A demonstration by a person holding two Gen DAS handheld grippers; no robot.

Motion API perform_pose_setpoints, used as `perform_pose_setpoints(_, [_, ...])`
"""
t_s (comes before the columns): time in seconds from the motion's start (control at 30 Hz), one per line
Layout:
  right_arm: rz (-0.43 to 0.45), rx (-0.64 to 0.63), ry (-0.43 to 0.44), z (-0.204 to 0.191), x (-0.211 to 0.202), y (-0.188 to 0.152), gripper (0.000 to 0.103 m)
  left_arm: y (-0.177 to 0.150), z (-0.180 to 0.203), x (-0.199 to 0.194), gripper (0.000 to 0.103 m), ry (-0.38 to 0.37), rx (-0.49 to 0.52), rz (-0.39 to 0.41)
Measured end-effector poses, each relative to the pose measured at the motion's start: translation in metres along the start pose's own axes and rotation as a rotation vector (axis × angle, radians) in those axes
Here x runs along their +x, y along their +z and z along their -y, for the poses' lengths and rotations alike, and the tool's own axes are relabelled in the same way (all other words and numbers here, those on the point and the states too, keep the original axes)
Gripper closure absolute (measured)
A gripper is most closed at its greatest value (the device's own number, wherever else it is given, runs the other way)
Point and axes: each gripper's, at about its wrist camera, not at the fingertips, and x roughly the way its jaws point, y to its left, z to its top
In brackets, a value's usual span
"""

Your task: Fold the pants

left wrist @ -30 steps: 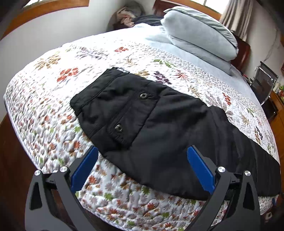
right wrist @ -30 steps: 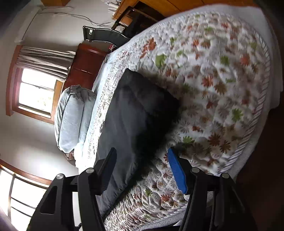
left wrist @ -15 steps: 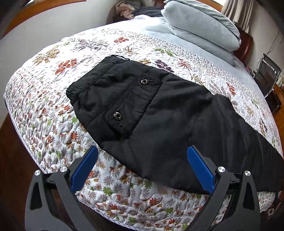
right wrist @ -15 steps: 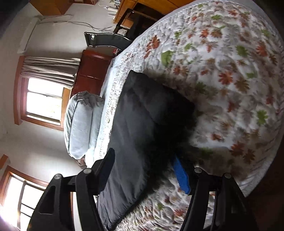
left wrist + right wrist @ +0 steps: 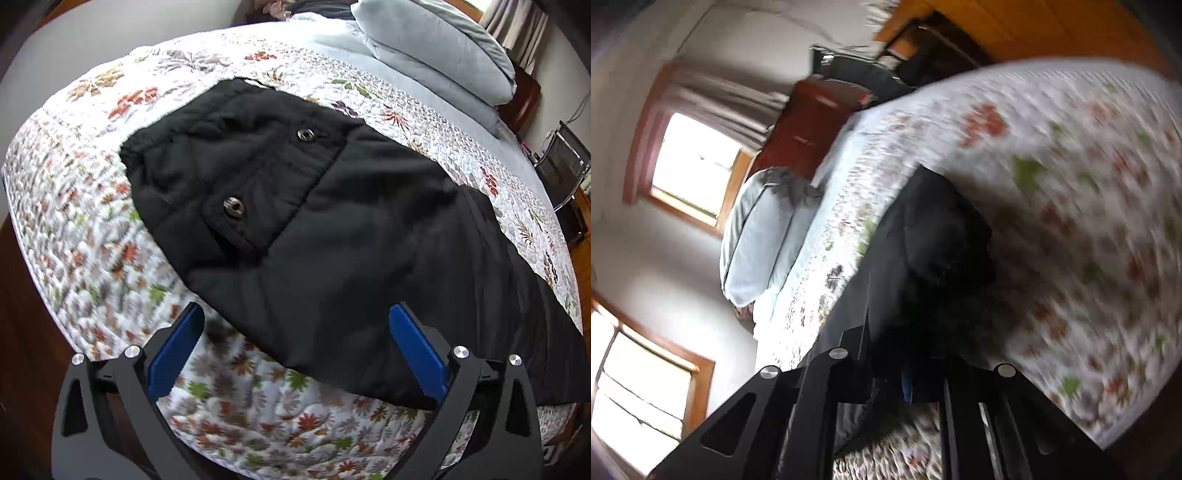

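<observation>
— How many garments are on the bed?

— One pair of black fabric pants [image 5: 332, 236] with two metal snaps, lying flat along the near edge of the white floral quilt [image 5: 85, 206]; two grey pillows [image 5: 436, 48] sit at the head.

— The grippers?

— The left gripper [image 5: 295, 332] is spread wide above the pants, touching nothing. The right gripper [image 5: 890, 373] is pressed together, pinching the pants' dark cloth.

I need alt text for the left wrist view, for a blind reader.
Black pants lie flat on a floral quilt, two snap buttons showing. The open left gripper hovers over their near edge; grey pillows lie behind.
</observation>
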Motion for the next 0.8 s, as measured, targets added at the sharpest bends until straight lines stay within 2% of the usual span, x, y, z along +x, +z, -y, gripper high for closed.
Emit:
perform_pose_setpoints(0.07, [-0.006,-0.009,-0.015,-0.003,0.003,0.005,0.093,-0.004,0.005,0.004,0.003,-0.005,0.005,-0.01])
perform_pose_setpoints(0.17, [-0.049,0.042,-0.114,0.015,0.017,0.006,0.093,-0.007,0.011,0.007,0.003,-0.006,0.027,-0.003])
perform_pose_setpoints(0.2, [-0.056,0.061,-0.119,0.019,0.02,0.005,0.093,-0.008,0.012,0.007,0.003,0.0,0.039,-0.001])
perform_pose_setpoints(0.4, [-0.041,0.106,-0.091,0.033,0.018,-0.003,0.093,-0.004,0.008,0.001,0.003,-0.02,0.014,0.01])
perform_pose_setpoints(0.5, [-0.041,0.117,-0.085,0.038,0.015,-0.004,0.093,-0.003,0.003,-0.002,0.003,-0.006,0.026,0.031])
perform_pose_setpoints(0.6, [-0.037,0.103,-0.1,0.035,0.014,-0.005,0.093,-0.001,-0.003,-0.001,0.003,0.015,0.029,0.033])
perform_pose_setpoints(0.8, [-0.014,0.063,-0.13,0.012,0.014,-0.001,0.093,-0.001,-0.011,0.001,0.003,-0.004,0.012,0.019])
